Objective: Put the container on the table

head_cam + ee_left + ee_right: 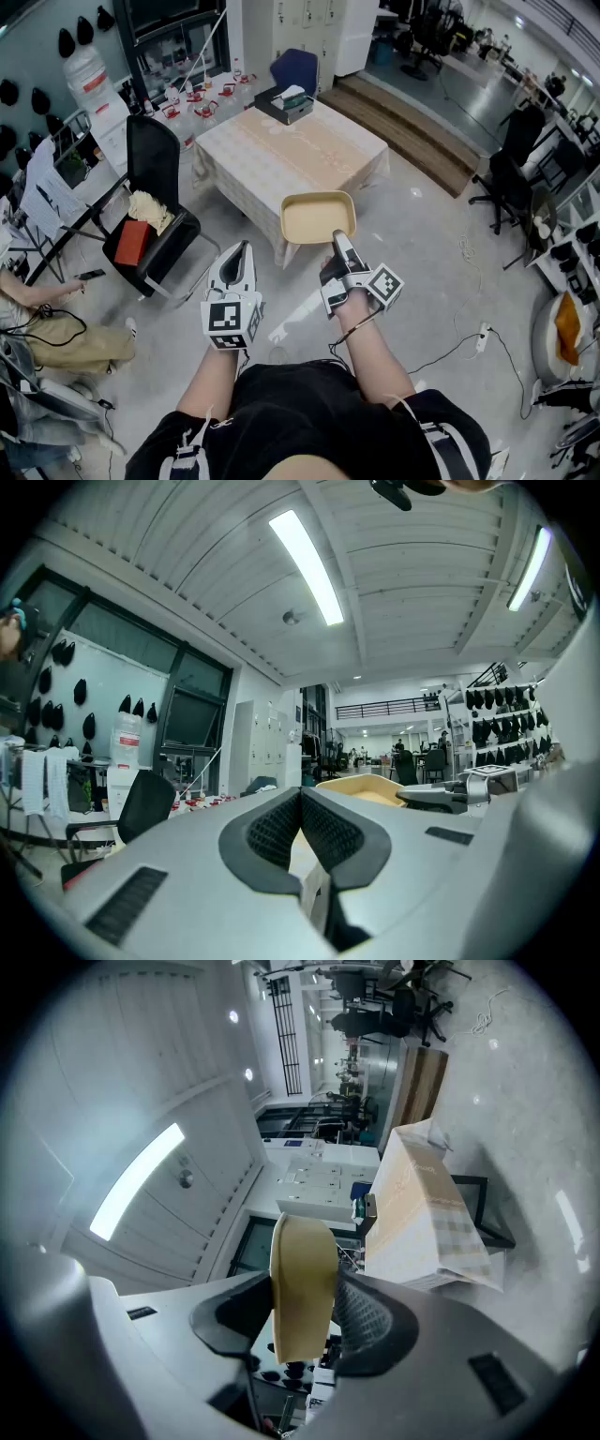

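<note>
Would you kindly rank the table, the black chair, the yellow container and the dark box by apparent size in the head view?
1. table
2. black chair
3. yellow container, nearer the camera, so its lead over the box is unsure
4. dark box on the table

One container (pixel 318 217), two tongs (pixel 246 249) (pixel 337 236)

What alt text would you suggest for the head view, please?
Seen from above, the person's right tongs grip the near rim of a shallow beige container, held in the air by the near corner of a cloth-covered table. The left tongs are shut and empty beside them; a black chair stands left of the table.
</note>
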